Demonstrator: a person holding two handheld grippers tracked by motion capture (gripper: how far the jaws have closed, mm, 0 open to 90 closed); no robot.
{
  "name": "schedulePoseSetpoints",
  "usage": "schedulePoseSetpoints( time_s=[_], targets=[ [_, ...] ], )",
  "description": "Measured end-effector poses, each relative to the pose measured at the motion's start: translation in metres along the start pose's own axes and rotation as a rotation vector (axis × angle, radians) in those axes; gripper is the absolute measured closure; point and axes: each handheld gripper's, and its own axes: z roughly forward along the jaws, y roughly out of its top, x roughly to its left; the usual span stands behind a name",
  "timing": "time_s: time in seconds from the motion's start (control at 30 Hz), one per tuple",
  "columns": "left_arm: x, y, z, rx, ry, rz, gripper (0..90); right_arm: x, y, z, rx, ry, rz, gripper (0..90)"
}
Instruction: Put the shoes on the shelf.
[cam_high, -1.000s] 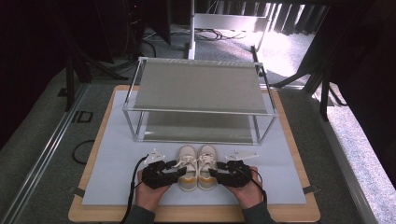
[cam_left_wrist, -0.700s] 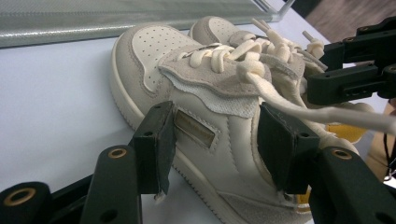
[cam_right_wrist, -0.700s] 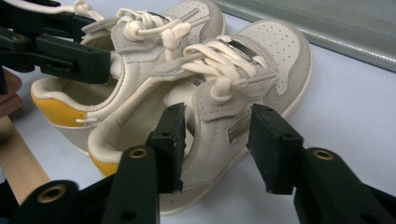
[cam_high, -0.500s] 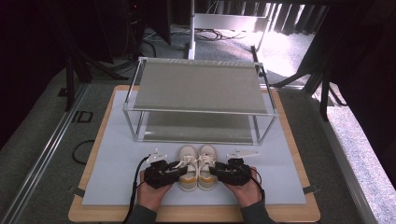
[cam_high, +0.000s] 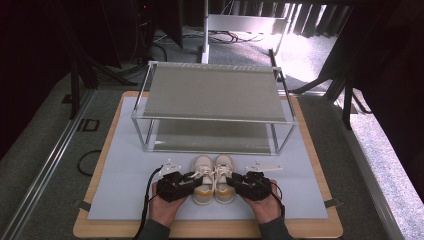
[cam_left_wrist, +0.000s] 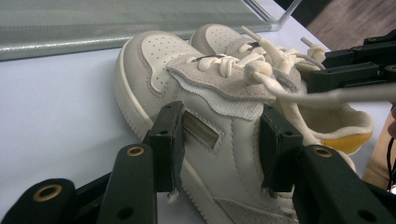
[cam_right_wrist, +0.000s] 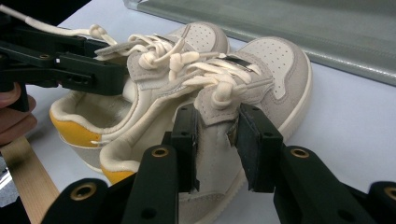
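The pair of cream leather sneakers with yellow heels stands side by side on the pale grey mat covering the wooden table, before a metal-framed two-tier mesh shelf; no lettering is legible; the left gripper and right gripper have just been closing, each clamping one shoe's side; grey carpet beyond.

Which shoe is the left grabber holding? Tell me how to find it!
Look at the metal two-shelf rack on the grey mat. Just in front of it, toward the person, stand two small cream shoes side by side. The left shoe is the one you want: the left gripper squeezes its side, while its twin, the right shoe, sits in the other gripper.
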Motion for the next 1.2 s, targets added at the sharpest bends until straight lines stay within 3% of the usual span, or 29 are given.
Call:
schedulePoseSetpoints(
  time_s=[0.27, 0.5, 0.77, 0.93, 1.03, 1.2],
  targets=[
    [-0.002, 0.003, 0.002, -0.008, 0.007, 0.005, 56.0, -0.004, -0.002, -0.001, -0.013, 0.005, 0.016, 69.4],
    [0.001, 0.000, 0.004, -0.009, 0.018, 0.000, 56.1, -0.008, -0.005, -0.002, 0.006, -0.006, 0.028, 67.8],
    [0.002, -0.002, 0.005, 0.001, 0.027, -0.007, 56.4, 0.001, -0.003, 0.001, 0.031, -0.102, -0.029, 59.5],
    [0.002, -0.002, 0.005, 0.003, 0.025, -0.013, 56.4, 0.003, -0.001, 0.005, 0.057, -0.120, -0.038, 58.4],
    [0.000, -0.002, 0.005, 0.004, 0.022, -0.004, 56.9, 0.002, 0.000, 0.006, 0.063, -0.107, -0.023, 63.5],
    [-0.003, -0.001, 0.005, -0.003, 0.009, -0.006, 57.5, -0.006, -0.004, 0.002, 0.015, -0.050, 0.049, 70.6]
  ],
)
